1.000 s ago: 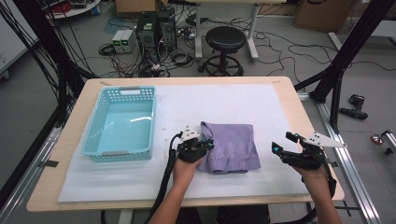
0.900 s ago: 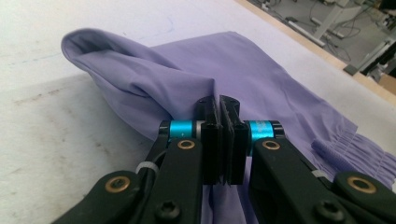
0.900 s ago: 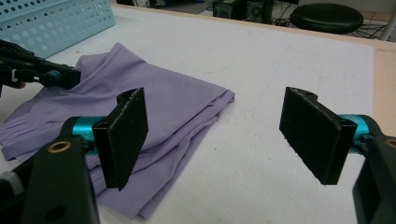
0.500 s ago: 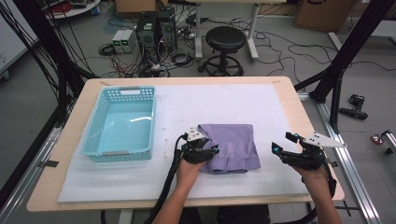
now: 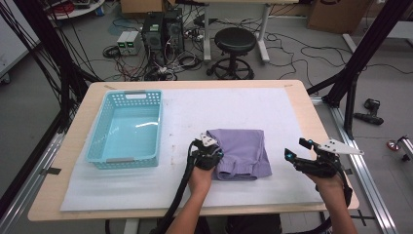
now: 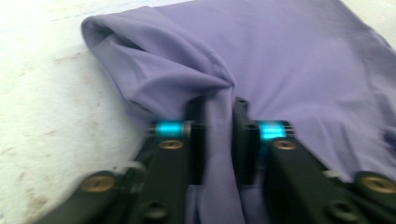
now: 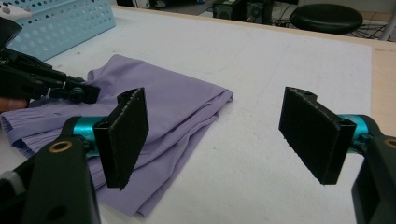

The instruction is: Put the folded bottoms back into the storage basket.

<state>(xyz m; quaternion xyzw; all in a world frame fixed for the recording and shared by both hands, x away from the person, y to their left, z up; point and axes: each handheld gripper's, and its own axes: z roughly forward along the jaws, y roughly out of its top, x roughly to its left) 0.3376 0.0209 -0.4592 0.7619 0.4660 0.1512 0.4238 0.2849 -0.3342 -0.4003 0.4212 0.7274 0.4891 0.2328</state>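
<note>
A folded purple cloth point(image 5: 241, 153) lies on the white mat near the table's front. My left gripper point(image 5: 214, 155) is at the cloth's left edge. In the left gripper view its jaws point(image 6: 217, 135) have just been closing and now pinch a raised fold of the cloth point(image 6: 289, 60) between the pads. My right gripper point(image 5: 295, 149) hovers to the right of the cloth, apart from it. Its jaws point(image 7: 219, 135) stand wide open with nothing between them, and beyond them lie the cloth point(image 7: 173, 102) and the left gripper point(image 7: 86, 93).
A light blue plastic basket point(image 5: 131, 93) stands empty at the left of the mat, also seen in the right gripper view point(image 7: 65, 23). The white mat point(image 5: 214, 107) covers most of the wooden table. A stool point(image 5: 235, 41) and computer cases stand on the floor beyond.
The left gripper has edged slightly right onto the cloth's left edge, which is now bunched up at its jaws. The right gripper has held still.
</note>
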